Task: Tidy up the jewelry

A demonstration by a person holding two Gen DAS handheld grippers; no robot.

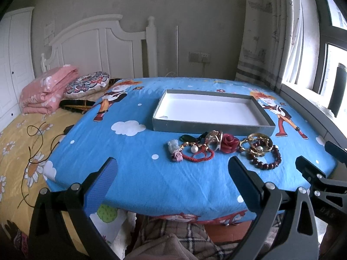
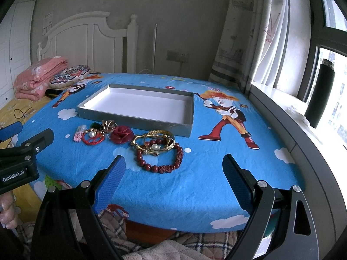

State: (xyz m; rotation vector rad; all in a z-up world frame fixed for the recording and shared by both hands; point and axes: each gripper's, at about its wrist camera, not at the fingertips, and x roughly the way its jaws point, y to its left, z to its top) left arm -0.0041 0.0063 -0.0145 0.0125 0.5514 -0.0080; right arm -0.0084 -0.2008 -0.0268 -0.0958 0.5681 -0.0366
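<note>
The white lettering "GenRobot.AI" is read on the black body of the left gripper (image 2: 26, 138), seen at the left edge of the right wrist view; it is printed on the housing just behind the black finger arms. In the left wrist view, raised letters are seen on the black housing of the right gripper (image 1: 318, 153) at the right edge, but they appear turned over and partly cut off, so they cannot be read with certainty. A pale sheet of paper (image 1: 49, 26) is fixed to the grey wall above the white headboard; any marks on it are too small to be read.
</note>
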